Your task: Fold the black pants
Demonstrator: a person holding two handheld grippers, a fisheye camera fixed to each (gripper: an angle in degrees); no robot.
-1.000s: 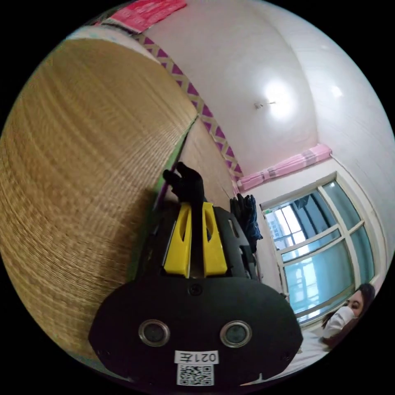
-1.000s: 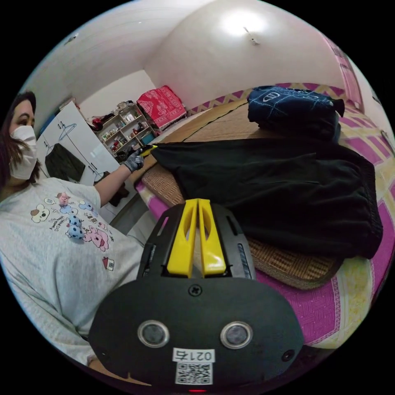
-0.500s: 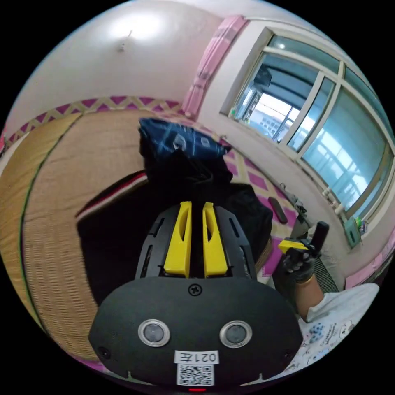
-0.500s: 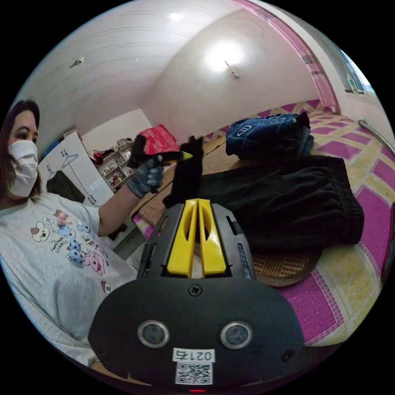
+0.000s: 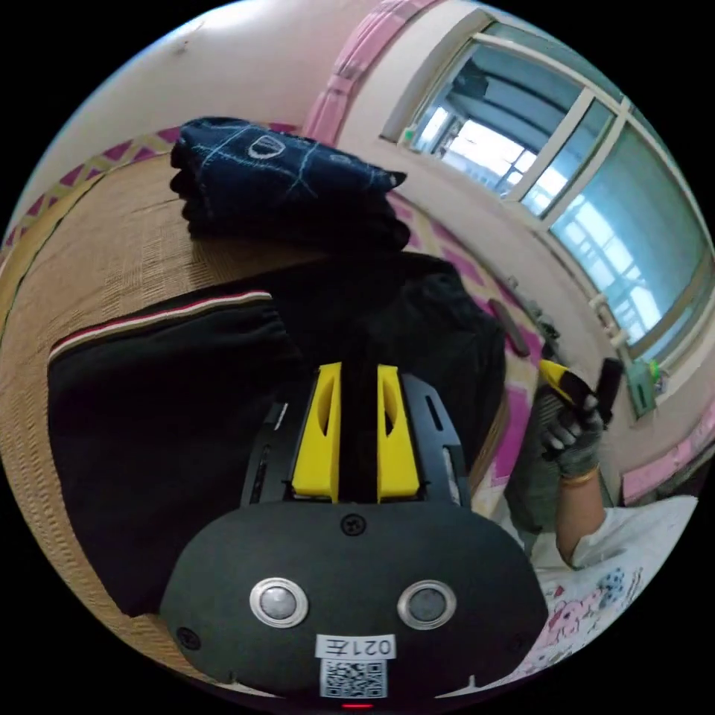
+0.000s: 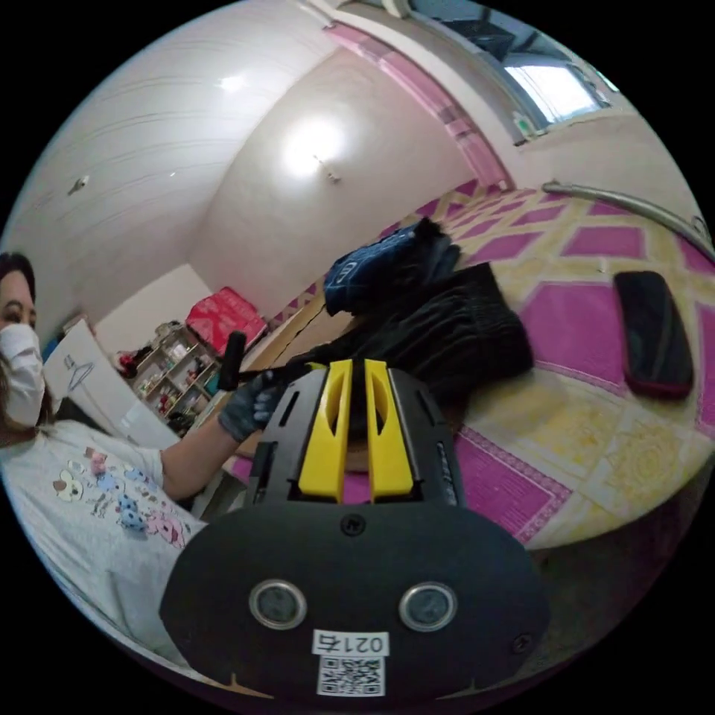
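The black pants (image 5: 171, 387) lie folded on a woven straw mat (image 5: 97, 253); a red-and-white stripe runs along their upper edge. My left gripper (image 5: 359, 369) hangs just over them with its yellow jaws parted and only dark cloth seen through the gap. In the right gripper view the pants (image 6: 454, 335) lie past my right gripper (image 6: 358, 365), whose jaws stand a narrow slit apart with nothing in them. A gloved hand (image 6: 249, 398) holds the left gripper at the pants' near edge. The right gripper (image 5: 555, 370) is also off the bed's side, in the other gloved hand.
A folded navy garment (image 5: 275, 171) rests on the mat behind the pants. A dark phone (image 6: 655, 331) lies on the pink and yellow quilt (image 6: 581, 246). The person (image 6: 97, 506) stands at the bed's edge, beside a window (image 5: 596, 201). Shelves (image 6: 171, 365) stand far behind.
The left gripper carried the pant end across and down onto the rest of the pants, then its jaws widened. The right gripper swung away toward the quilt and its jaws parted slightly.
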